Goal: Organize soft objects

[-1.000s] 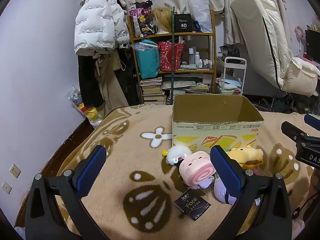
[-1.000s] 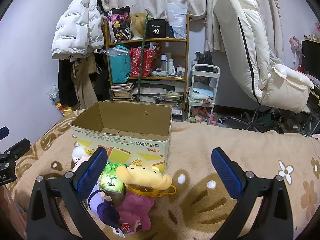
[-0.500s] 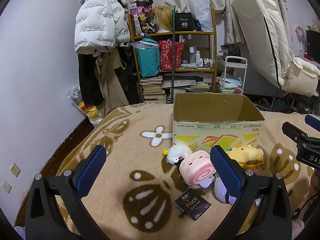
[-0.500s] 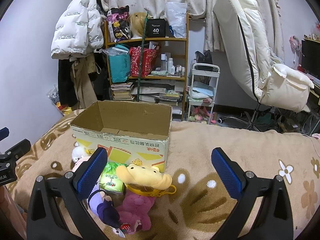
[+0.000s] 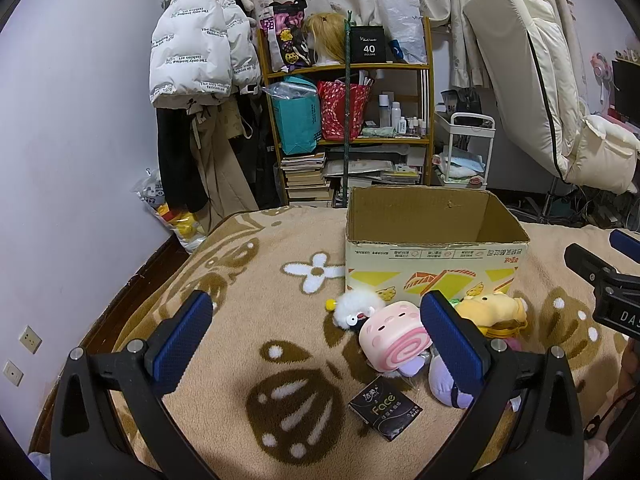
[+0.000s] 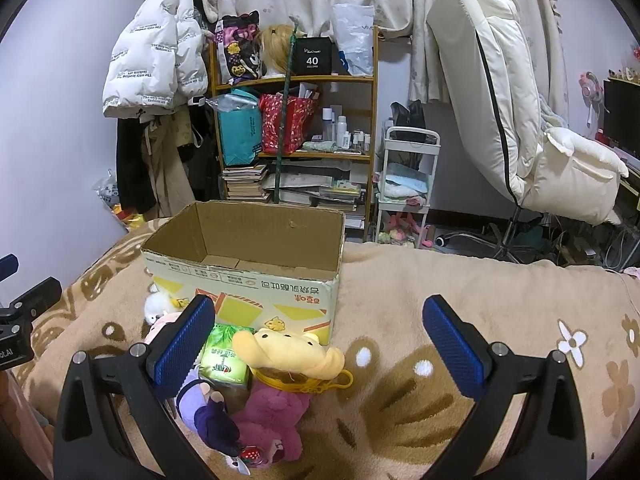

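Observation:
An open cardboard box point(image 5: 436, 256) point(image 6: 244, 280) stands empty on the tan blanket. In front of it lies a heap of soft toys: a white fluffy toy point(image 5: 356, 306) point(image 6: 158, 304), a pink roll-shaped plush point(image 5: 394, 336), a yellow plush point(image 5: 490, 310) point(image 6: 288, 352), a purple doll point(image 6: 208, 412) point(image 5: 442, 380), a magenta bear point(image 6: 272, 420) and a green tissue pack point(image 6: 224, 354). My left gripper point(image 5: 316, 334) is open, left of the heap. My right gripper point(image 6: 320, 338) hangs open over the heap's right side, holding nothing.
A black packet point(image 5: 384, 408) lies on the blanket point(image 5: 248, 280) near the toys. Behind the bed stand a crowded shelf point(image 5: 348, 120), a white cart point(image 6: 408, 184), hanging coats point(image 5: 196, 64) and a cream reclining chair point(image 6: 500, 92). The wall point(image 5: 72, 160) is close on the left.

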The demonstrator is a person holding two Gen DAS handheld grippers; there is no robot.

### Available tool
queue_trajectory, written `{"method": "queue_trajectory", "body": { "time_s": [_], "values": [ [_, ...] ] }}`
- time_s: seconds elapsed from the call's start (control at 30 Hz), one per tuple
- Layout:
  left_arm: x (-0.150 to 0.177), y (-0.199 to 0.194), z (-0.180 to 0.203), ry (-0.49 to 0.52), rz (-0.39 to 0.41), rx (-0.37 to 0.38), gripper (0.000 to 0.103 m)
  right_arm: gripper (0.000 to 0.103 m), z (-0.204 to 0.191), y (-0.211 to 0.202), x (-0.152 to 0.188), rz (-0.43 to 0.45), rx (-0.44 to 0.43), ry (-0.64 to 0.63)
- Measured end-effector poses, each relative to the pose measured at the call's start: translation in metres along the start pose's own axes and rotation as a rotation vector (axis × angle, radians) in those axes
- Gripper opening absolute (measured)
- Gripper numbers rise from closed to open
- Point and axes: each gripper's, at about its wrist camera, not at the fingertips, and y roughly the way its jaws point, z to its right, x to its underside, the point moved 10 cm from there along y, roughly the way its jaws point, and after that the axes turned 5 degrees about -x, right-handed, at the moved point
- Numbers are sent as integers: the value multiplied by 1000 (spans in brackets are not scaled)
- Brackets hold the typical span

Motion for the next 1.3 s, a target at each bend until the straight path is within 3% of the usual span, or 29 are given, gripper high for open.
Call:
{"method": "queue_trajectory", "body": {
  "time_s": [1.3],
  "values": [
    [-1, -1, 1, 2, 9, 15, 103, 103, -3, 2, 6, -10, 0, 6]
  ]
}}
